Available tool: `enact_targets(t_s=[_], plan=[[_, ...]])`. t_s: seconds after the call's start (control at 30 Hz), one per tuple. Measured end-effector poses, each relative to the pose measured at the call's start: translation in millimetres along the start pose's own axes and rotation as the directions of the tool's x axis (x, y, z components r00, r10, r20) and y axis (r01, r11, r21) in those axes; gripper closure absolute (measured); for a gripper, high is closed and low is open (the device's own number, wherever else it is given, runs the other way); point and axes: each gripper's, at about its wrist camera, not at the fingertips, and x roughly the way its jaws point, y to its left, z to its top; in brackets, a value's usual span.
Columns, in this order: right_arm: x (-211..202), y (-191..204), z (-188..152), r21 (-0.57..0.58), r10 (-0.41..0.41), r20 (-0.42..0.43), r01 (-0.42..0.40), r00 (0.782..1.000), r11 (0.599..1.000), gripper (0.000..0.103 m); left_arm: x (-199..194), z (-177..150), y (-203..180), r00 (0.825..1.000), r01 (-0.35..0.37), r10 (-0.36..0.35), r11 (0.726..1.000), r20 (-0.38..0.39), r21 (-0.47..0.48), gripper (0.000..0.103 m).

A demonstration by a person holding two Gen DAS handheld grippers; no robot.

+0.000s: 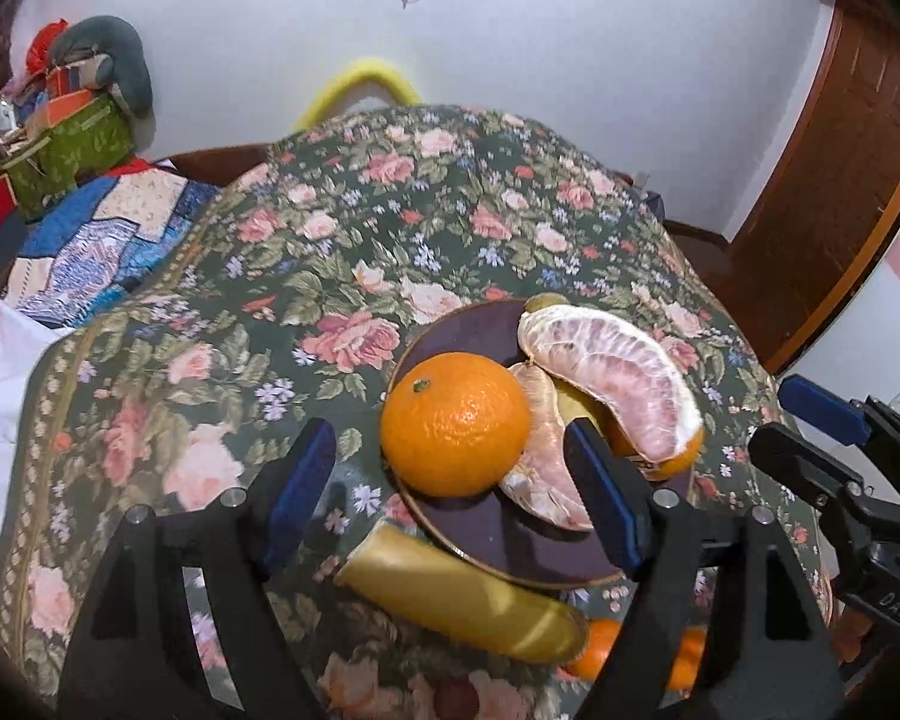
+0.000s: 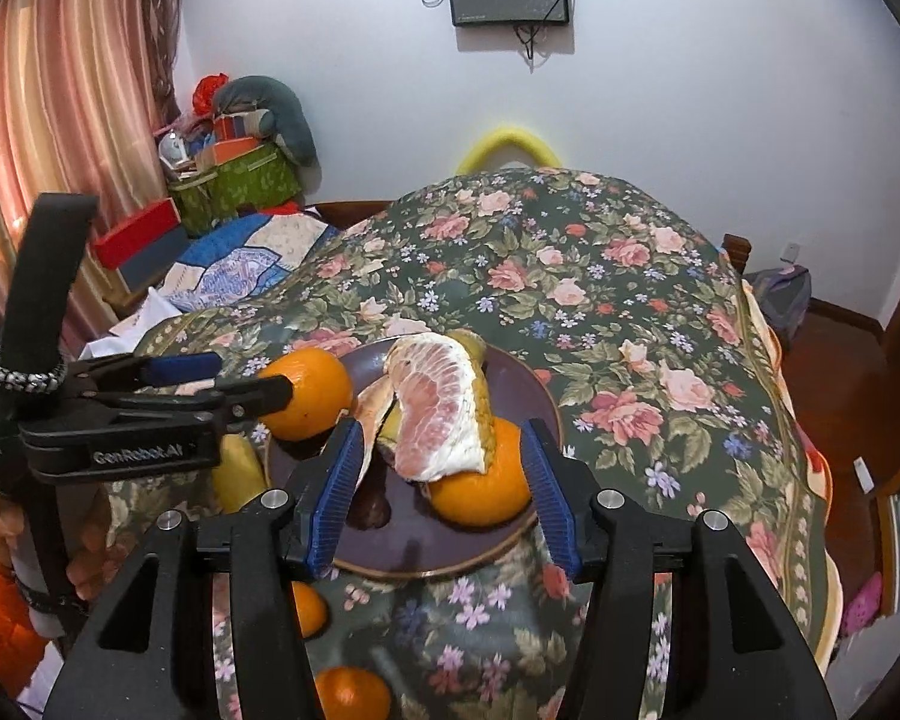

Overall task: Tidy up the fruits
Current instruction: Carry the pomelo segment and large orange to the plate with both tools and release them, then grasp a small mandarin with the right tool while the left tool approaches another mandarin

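Your left tool (image 1: 450,480) stands open above the near edge of the dark plate (image 1: 480,330), with nothing pressed between its blue pads. A whole orange (image 1: 456,423) sits on the plate just ahead, between the two fingers in view but clear of both. Right of the orange, behind the right finger, lie a small peeled pomelo segment (image 1: 540,450) and a large pomelo segment (image 1: 618,372) that leans on a second orange (image 1: 672,462). A banana (image 1: 462,594) lies on the floral-clothed surface (image 1: 330,228) just below the tool, against the plate's near rim.

Your right tool (image 2: 444,474) is also open and holds nothing; its fingers straddle the second orange (image 2: 486,486) without the pads touching it, and the large pomelo segment (image 2: 438,408) rests on top of that fruit. The left tool (image 2: 252,387) reaches in from the left, close to the first orange (image 2: 312,390). Two more oranges (image 2: 309,609) (image 2: 354,693) lie on the cloth beneath the right tool, off the plate.
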Motion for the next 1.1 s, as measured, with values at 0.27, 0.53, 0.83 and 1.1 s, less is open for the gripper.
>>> enact_targets(t_s=[0.27,0.53,0.83,1.1], plan=[[-17,12,-17,-0.012,-0.020,-0.013,0.020,1.000,1.000,0.052,-40,-15,-3,0.999,0.000,0.000,1.000,0.032,0.021,0.025],[-24,23,-44,0.000,-0.024,-0.061,0.024,0.998,1.000,0.052,-62,-45,-13,1.000,-0.008,0.007,0.997,0.016,0.074,0.025],[-15,26,-82,0.039,0.005,-0.140,0.001,0.990,0.999,0.052,-67,-85,-21,0.999,-0.010,0.015,0.990,-0.029,0.143,0.025],[-2,28,-103,0.044,0.037,-0.196,-0.029,0.980,0.999,0.054,-50,-99,-22,0.997,0.020,-0.009,0.991,-0.081,0.133,0.035]])
